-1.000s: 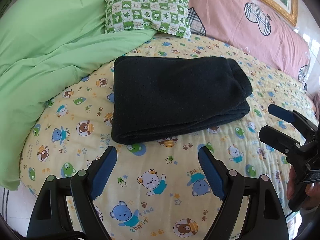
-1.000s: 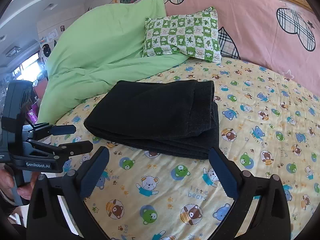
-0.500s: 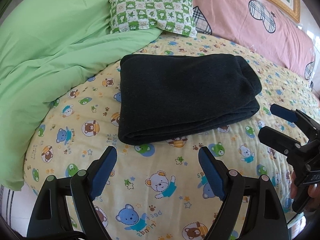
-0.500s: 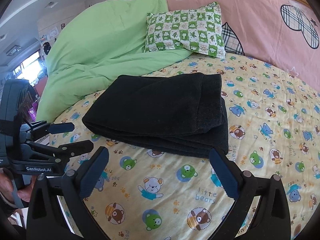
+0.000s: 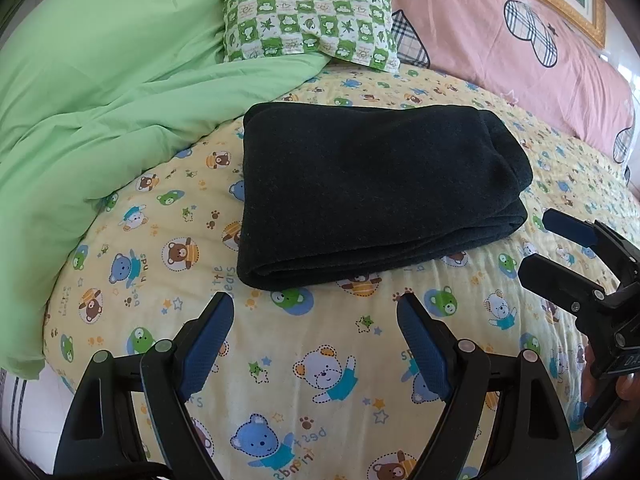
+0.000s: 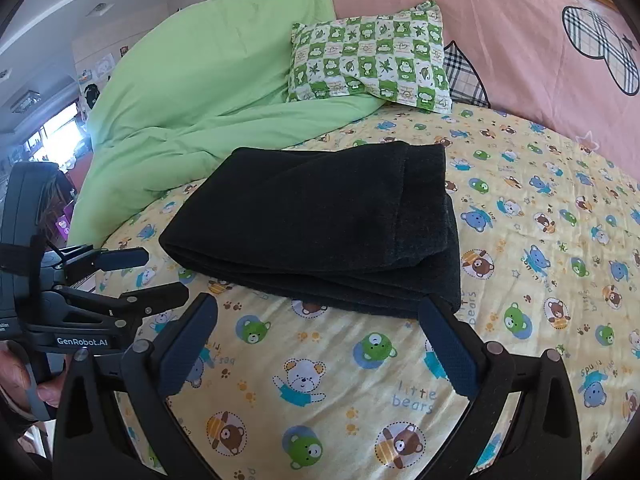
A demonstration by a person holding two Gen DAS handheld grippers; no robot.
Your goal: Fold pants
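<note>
The black pants (image 5: 368, 188) lie folded into a thick rectangle on the yellow bear-print bed sheet (image 5: 320, 340); they also show in the right wrist view (image 6: 320, 224). My left gripper (image 5: 314, 308) is open and empty, just short of the pants' near edge. My right gripper (image 6: 318, 312) is open and empty, its right fingertip close to the pants' near corner. Each gripper shows in the other's view: the right one at the right edge (image 5: 544, 240), the left one at the left (image 6: 156, 276).
A green quilt (image 5: 100, 92) is piled on the left of the bed. A green-checked pillow (image 5: 308, 20) lies behind the pants. A pink quilt with plaid shapes (image 5: 500, 40) runs along the back. The bed's edge drops off at lower left (image 5: 24, 392).
Both grippers have moved forward toward the pants, which look larger and nearer now. The pants have not moved. Both jaws stay open.
</note>
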